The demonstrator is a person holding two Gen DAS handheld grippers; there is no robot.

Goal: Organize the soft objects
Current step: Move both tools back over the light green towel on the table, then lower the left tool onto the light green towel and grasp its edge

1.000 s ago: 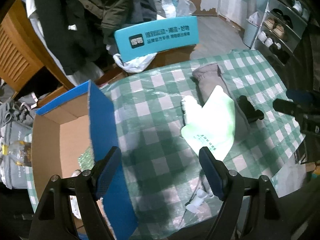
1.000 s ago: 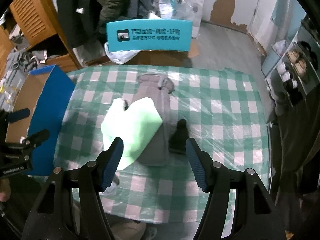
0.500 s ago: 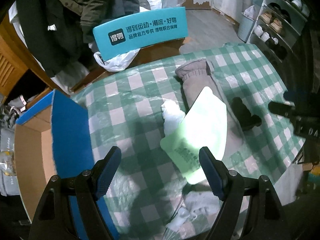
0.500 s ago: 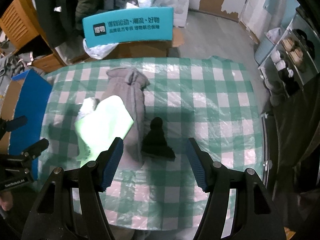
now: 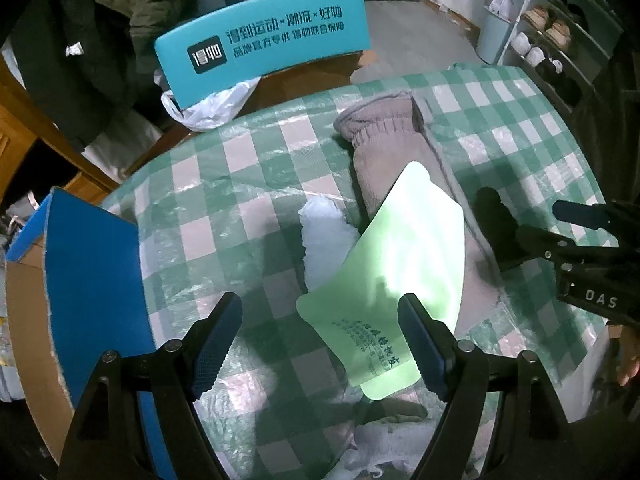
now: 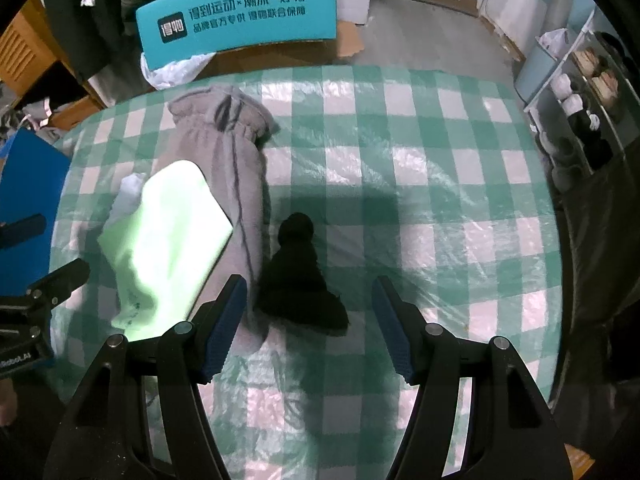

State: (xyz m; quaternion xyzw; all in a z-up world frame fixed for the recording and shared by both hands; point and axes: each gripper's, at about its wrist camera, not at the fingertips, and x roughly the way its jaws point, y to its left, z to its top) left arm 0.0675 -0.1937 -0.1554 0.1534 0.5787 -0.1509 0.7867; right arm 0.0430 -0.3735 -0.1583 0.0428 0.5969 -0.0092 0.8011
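Note:
Grey folded sweatpants (image 5: 390, 148) (image 6: 224, 152) lie on the green checked table (image 5: 248, 184) (image 6: 400, 168). A pale green flat pouch (image 5: 396, 272) (image 6: 164, 240) rests partly on them, over a white soft bundle (image 5: 324, 232). A black sock (image 6: 298, 280) (image 5: 496, 224) lies to their right. My left gripper (image 5: 320, 336) is open above the table, just before the pouch. My right gripper (image 6: 306, 320) is open, its fingers on either side of the black sock's near end, above it. A whitish cloth (image 5: 384, 452) lies at the near table edge.
An open cardboard box with a blue flap (image 5: 88, 280) (image 6: 28, 176) stands left of the table. A teal sign board (image 5: 264, 44) (image 6: 240, 8), a white plastic bag (image 5: 208, 108) and hanging coats are behind. A shoe rack (image 6: 584, 92) is at the right.
Both grippers have moved to the right and closer to the table. The box has slid left in the left view. The black sock now lies between the right fingers. Both stay open.

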